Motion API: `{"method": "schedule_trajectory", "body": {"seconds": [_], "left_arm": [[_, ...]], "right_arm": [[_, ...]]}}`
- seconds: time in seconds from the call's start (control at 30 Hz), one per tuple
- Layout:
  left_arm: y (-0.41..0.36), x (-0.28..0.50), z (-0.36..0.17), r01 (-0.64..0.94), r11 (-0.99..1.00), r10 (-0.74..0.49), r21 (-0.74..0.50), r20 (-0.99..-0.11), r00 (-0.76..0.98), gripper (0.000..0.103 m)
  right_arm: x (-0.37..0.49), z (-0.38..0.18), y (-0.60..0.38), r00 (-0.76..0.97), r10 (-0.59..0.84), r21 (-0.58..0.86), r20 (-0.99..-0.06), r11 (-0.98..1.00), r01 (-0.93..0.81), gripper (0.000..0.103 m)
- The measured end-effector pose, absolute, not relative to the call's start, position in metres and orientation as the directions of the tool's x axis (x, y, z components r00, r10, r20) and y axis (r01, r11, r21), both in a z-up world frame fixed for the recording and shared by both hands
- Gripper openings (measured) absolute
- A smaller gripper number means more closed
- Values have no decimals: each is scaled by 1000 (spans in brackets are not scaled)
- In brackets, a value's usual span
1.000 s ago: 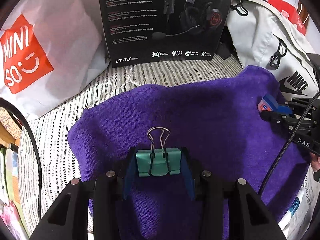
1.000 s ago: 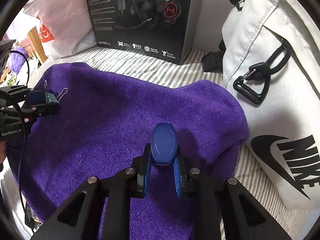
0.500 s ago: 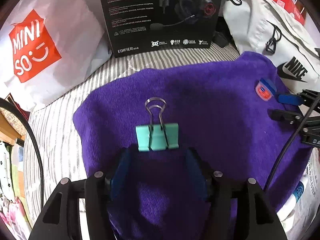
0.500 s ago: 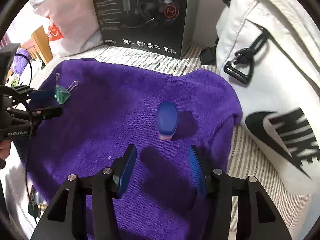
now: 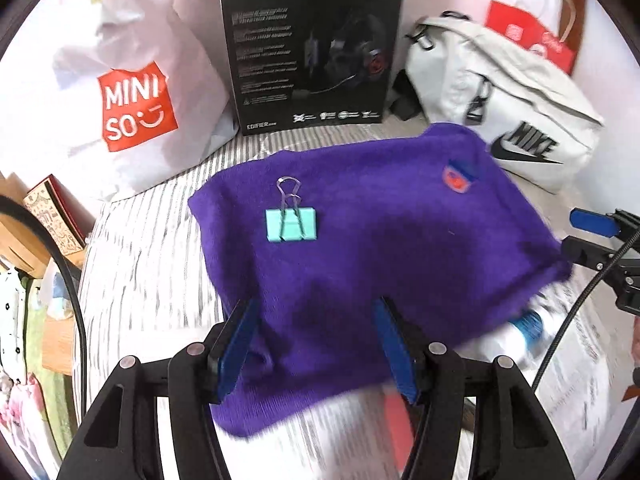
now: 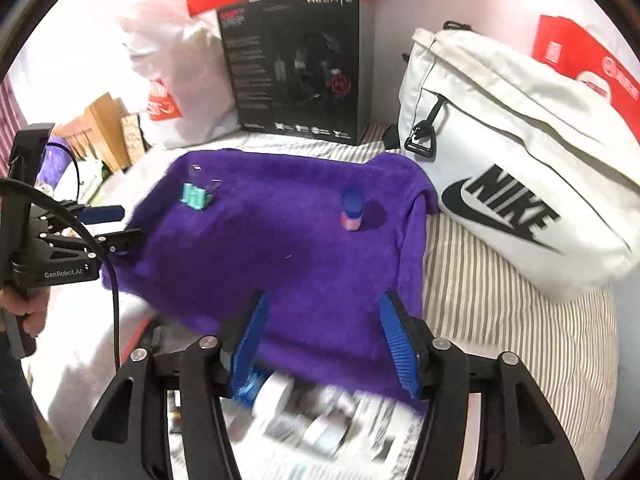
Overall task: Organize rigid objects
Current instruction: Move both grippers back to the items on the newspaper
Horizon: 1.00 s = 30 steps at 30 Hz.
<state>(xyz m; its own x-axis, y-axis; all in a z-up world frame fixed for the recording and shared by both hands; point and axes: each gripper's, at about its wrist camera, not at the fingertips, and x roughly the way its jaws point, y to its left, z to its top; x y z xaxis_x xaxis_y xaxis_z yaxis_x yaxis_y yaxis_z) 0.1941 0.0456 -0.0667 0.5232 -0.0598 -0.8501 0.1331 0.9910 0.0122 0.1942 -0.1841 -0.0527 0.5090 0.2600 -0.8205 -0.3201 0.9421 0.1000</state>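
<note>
A teal binder clip (image 5: 291, 225) lies flat on the left part of a purple towel (image 5: 380, 240); it also shows in the right wrist view (image 6: 195, 195). A small blue-capped pink jar (image 5: 458, 176) lies at the towel's right, also seen in the right wrist view (image 6: 352, 209). My left gripper (image 5: 316, 344) is open and empty, pulled back over the towel's near edge. My right gripper (image 6: 324, 344) is open and empty, also back at the near edge of the purple towel (image 6: 280, 248).
A black headset box (image 5: 312, 48) stands behind the towel. A white Miniso bag (image 5: 120, 92) is at the left and a white Nike bag (image 6: 520, 184) at the right. A blue-and-white tube (image 5: 520, 332) and printed paper (image 6: 328, 420) lie near the towel's front edge.
Both grippers opened, released the binder clip and the jar onto the towel, and pulled back and up away from them.
</note>
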Motion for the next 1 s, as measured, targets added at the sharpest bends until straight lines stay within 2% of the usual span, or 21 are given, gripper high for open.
{"method": "schedule_trajectory", "body": {"seconds": [0.17,0.33,0.63,0.77,0.87,0.93,1.0], "left_arm": [[40,151,-72,128,992,-60,9,-846,529,59],[32,124,-98,133,991,-77,-13,-868,490,59],[21,121,-115,125,992,-46,13,-888,457,59],[11,124,-123,145,986,6,78,-896,444,59],[18,124,-122,141,988,-15,55,-894,448,60],[26,121,-121,128,990,-11,54,-888,460,58],[33,119,-120,131,991,-31,34,-885,465,42]], "right_arm": [[161,-49,-187,538,239,97,-808,956,-278,60],[130,-60,-195,544,281,176,-791,955,-237,63],[118,-65,-184,527,283,160,-802,950,-267,63],[115,-66,-182,523,296,168,-800,946,-278,63],[114,-68,-184,522,290,162,-802,947,-278,63],[113,-69,-187,524,284,158,-803,949,-273,63],[113,-70,-193,522,280,160,-806,951,-263,63]]}}
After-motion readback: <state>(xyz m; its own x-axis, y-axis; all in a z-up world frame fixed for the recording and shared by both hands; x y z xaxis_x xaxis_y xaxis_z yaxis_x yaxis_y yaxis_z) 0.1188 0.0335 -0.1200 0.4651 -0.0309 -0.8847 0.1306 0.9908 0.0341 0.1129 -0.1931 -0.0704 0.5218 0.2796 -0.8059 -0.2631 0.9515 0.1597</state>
